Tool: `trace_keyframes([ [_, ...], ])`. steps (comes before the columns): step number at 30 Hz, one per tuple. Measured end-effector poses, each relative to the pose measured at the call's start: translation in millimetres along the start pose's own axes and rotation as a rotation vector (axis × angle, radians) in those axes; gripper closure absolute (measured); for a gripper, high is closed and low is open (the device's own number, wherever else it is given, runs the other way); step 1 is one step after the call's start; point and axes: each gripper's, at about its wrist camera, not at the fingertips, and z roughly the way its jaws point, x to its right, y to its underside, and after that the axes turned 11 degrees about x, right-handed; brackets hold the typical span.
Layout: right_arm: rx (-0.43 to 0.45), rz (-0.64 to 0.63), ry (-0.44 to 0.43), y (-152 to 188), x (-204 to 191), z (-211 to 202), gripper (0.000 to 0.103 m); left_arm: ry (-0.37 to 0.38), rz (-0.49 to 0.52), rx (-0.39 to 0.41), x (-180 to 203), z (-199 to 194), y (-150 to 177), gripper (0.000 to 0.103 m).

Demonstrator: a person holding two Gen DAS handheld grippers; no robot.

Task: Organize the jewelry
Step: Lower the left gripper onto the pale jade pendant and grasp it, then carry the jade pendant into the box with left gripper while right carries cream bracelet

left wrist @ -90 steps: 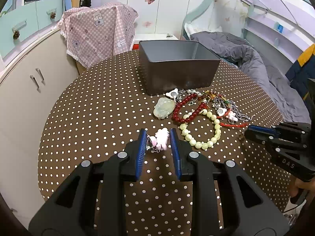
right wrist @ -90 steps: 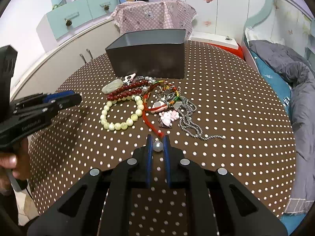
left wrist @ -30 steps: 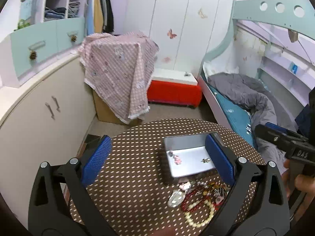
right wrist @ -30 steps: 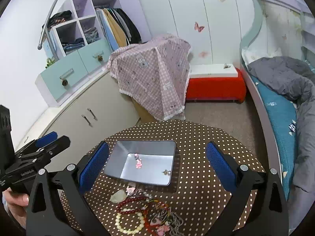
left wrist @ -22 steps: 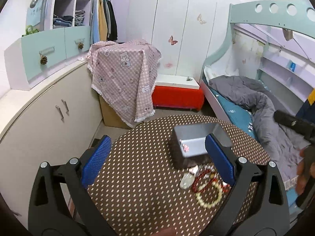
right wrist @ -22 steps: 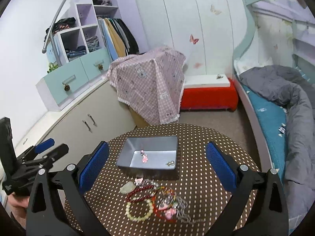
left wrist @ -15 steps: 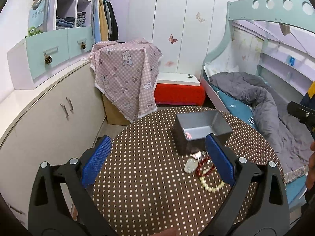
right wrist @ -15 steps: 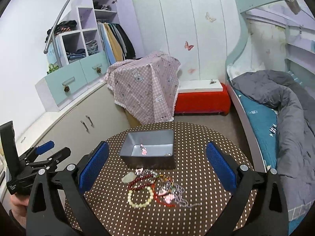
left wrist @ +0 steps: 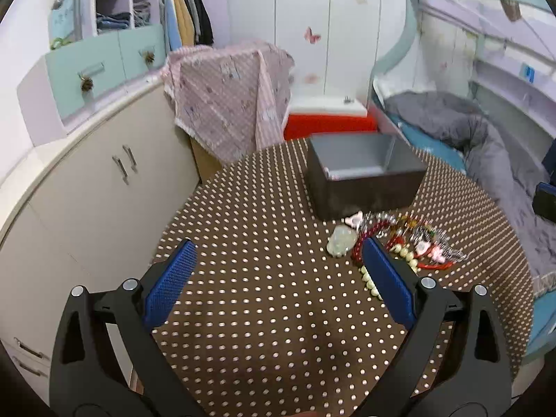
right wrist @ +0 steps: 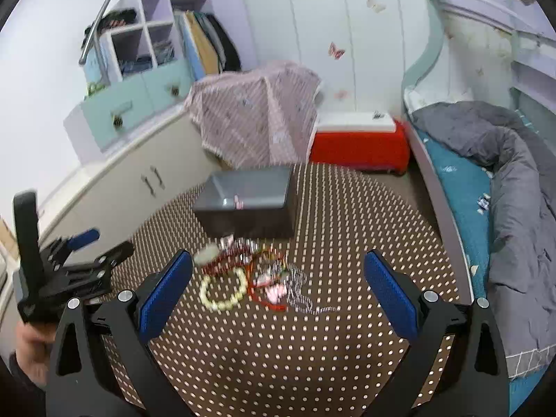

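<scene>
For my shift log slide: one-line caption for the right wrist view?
Open right gripper above dotted table, jewelry pile beside grey box.

White wardrobe doors (left wrist: 305, 17) with butterfly stickers fill the far wall. A pink checked cloth (left wrist: 226, 97) drapes beside a red-and-white box (right wrist: 358, 139). Cream cabinets (left wrist: 87, 180) curve along the left; a bed with grey duvet (right wrist: 514, 180) lies right.
</scene>
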Motion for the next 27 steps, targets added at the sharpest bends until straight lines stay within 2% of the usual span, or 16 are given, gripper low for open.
trace_keyframes([
  [4,-0.039,0.047,-0.012,16.9,8.2,15.6,0.008,0.002,0.042,-0.044,5.8,27.5,6.4,0.009],
  [7,-0.069,0.07,-0.011,24.6,12.8,27.8,0.008,0.032,0.072,-0.08,10.6,50.2,10.8,0.009],
  [14,-0.095,0.081,-0.011,25.6,16.8,40.7,0.008,0.08,0.159,-0.176,29.3,98.3,22.8,0.009],
  [17,-0.106,0.078,-0.007,27.0,18.0,44.3,0.008,0.1,0.151,-0.184,31.8,103.6,20.9,0.009],
  [19,-0.114,0.078,-0.008,28.5,17.7,46.7,0.008,0.123,0.146,-0.185,34.0,106.2,19.4,0.016],
  [21,-0.125,0.068,-0.015,30.9,14.3,49.2,0.008,0.181,0.122,-0.188,34.1,108.0,17.9,0.039],
  [22,-0.128,0.063,-0.018,31.2,12.5,50.4,0.008,0.206,0.117,-0.184,35.2,106.9,17.8,0.046],
  [24,-0.135,0.051,-0.028,33.2,7.0,51.3,0.008,0.234,0.131,-0.173,41.6,103.4,18.4,0.071],
  [25,-0.137,0.045,-0.033,34.2,4.5,51.1,0.008,0.25,0.132,-0.17,43.9,101.0,19.0,0.075],
  [27,-0.139,0.035,-0.05,35.0,-1.7,50.9,0.008,0.26,0.112,-0.172,42.8,99.4,19.8,0.075],
])
